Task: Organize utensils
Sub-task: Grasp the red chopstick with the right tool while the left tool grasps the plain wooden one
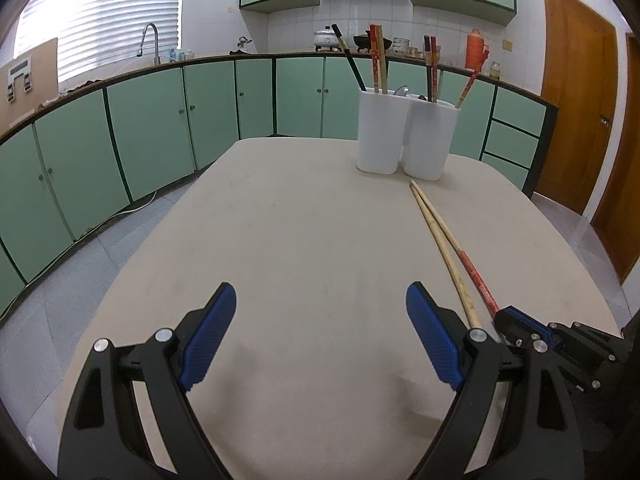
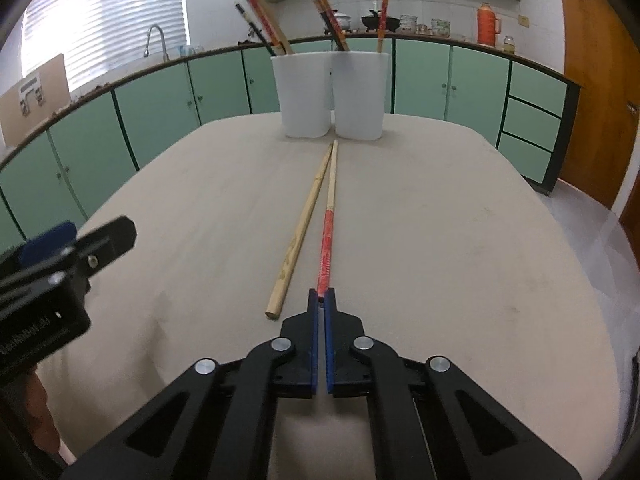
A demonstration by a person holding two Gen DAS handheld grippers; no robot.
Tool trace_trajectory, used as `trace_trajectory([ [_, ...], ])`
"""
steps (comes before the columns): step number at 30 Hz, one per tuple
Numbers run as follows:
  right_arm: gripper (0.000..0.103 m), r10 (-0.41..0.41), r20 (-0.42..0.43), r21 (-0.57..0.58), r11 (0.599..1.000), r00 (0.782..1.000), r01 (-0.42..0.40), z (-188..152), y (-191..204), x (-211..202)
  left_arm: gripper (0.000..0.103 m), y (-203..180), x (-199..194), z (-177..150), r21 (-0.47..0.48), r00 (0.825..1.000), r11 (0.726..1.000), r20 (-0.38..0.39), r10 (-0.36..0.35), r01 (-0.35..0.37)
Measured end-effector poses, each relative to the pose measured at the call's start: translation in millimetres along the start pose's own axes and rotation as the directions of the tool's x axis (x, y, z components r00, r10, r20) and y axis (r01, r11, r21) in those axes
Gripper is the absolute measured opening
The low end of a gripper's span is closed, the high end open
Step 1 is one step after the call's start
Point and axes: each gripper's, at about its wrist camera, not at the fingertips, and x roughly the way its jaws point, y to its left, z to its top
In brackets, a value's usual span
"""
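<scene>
Two white holders stand at the table's far end, each with several chopsticks upright in it; they also show in the left wrist view. A red-handled chopstick and a plain bamboo chopstick lie on the beige table, tips towards the holders. My right gripper is shut on the red chopstick's near end. My left gripper is open and empty, left of both chopsticks. The right gripper shows at the left view's right edge.
The beige table ends just behind the holders. Green cabinets, a counter with a sink, pots and an orange flask run along the back wall. A wooden door is at the right. The left gripper's body sits at the right view's left edge.
</scene>
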Motion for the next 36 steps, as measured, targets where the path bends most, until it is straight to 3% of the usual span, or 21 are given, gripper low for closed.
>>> trace_trajectory([
  [4, 0.005, 0.055, -0.018, 0.003, 0.998, 0.998, -0.055, -2, -4, -2, 0.084, -2, 0, 0, 0.003, 1.000, 1.000, -0.001, -0.001, 0.001],
  [9, 0.015, 0.092, -0.030, 0.023, 0.996, 0.995, -0.092, -2, -9, -1, 0.084, -2, 1, 0, -0.003, 1.000, 1.000, 0.003, 0.001, -0.001],
  [26, 0.012, 0.016, -0.048, -0.024, 1.000, 0.999, -0.017, 6, 6, 9, 0.084, -1, 6, -4, -0.019, 1.000, 1.000, -0.005, -0.012, 0.012],
  [27, 0.006, 0.022, -0.050, -0.018, 1.000, 0.999, -0.023, 7, 4, 10, 0.084, 0, 6, -4, -0.018, 1.000, 1.000, -0.005, -0.012, 0.012],
  [36, 0.006, 0.033, -0.028, 0.017, 0.999, 0.999, -0.033, 5, -21, -1, 0.084, -17, 8, -4, 0.006, 1.000, 1.000, -0.014, -0.020, 0.020],
])
